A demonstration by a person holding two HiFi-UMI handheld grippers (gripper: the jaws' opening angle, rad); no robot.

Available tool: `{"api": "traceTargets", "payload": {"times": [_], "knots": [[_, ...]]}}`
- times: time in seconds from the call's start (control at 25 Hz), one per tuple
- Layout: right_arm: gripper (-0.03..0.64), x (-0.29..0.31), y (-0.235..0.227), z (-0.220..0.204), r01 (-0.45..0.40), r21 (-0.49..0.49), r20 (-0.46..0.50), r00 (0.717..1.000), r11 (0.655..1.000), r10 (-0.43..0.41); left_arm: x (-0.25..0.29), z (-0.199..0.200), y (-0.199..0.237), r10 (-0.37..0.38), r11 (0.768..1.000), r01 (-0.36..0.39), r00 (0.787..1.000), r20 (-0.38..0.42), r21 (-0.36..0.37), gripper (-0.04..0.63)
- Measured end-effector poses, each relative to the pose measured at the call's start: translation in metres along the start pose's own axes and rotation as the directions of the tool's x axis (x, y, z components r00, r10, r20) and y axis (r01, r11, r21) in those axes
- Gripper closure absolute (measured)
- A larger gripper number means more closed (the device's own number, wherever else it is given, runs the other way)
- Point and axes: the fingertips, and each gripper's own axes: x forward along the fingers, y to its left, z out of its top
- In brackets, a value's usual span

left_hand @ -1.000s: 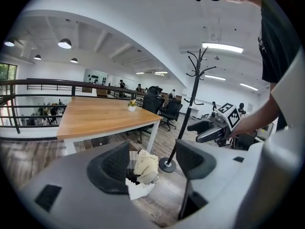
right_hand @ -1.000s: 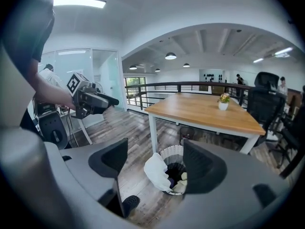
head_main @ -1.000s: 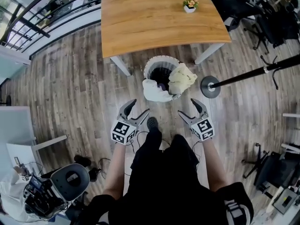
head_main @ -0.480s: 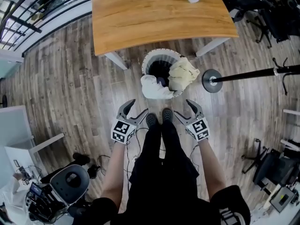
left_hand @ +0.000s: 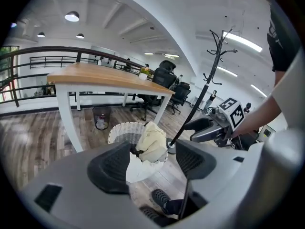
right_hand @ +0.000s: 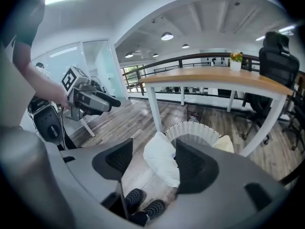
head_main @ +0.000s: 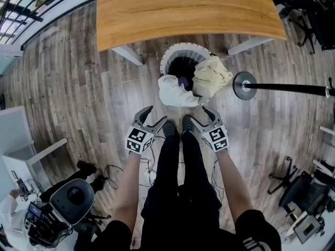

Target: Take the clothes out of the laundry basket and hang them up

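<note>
Two handheld tools show low in the centre of the head view, one on each side of the person's shoes (head_main: 169,130), both aimed up the frame. The left tool (head_main: 156,116) has its jaws wide apart with nothing between them. The right tool (head_main: 199,116) has jaws that have just been closing a little; they are clearly parted and grip nothing.

Just above the tools in the frame stands a white wicker laundry basket (head_main: 168,61), on the wood floor at the lower edge of a wooden surface (head_main: 183,14). A white garment (head_main: 175,93) drapes over the basket's lower-left rim, on the side facing the tools. A cream garment (head_main: 211,77) is heaped on the right rim, touching the white one.

The white garment lies about midway between the two tools and close to both. The cream one is nearer the right tool. In the right gripper view the white garment hangs down the outside of the basket wall, so its long axis looks roughly upright, with its loose end towards the floor.

A coat stand (head_main: 245,86) has its round base just right of the basket, and its pole runs to the right edge.
</note>
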Motion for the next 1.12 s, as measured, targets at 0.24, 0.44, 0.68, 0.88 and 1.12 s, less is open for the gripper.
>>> {"api": "traceTargets", "payload": {"times": [0.24, 0.44, 0.68, 0.88, 1.12], "knots": [[0.339, 0.053, -0.016, -0.043, -0.04, 0.015, -0.077, 0.996, 0.999, 0.041, 0.041, -0.041, 0.027, 0.006, 1.0, -0.007, 0.997, -0.073, -0.017, 0.285], [0.345, 0.09, -0.025, -0.077, -0.056, 0.019, -0.141, 0.988, 0.998, 0.058, 0.073, -0.071, 0.047, -0.007, 0.999, 0.013, 0.989, -0.149, 0.035, 0.285], [0.351, 0.131, -0.036, -0.115, -0.07, 0.081, -0.207, 0.975, 0.994, 0.085, 0.107, -0.113, 0.075, -0.017, 0.999, 0.025, 0.971, -0.24, 0.031, 0.285], [0.353, 0.16, -0.042, -0.133, -0.083, 0.094, -0.239, 0.966, 0.992, 0.103, 0.128, -0.143, 0.09, -0.025, 0.999, 0.03, 0.956, -0.294, 0.015, 0.285], [0.354, 0.192, -0.035, -0.162, -0.12, 0.105, -0.321, 0.936, 0.987, 0.148, 0.153, -0.163, 0.103, -0.034, 0.999, 0.028, 0.944, -0.329, -0.024, 0.285]]}}
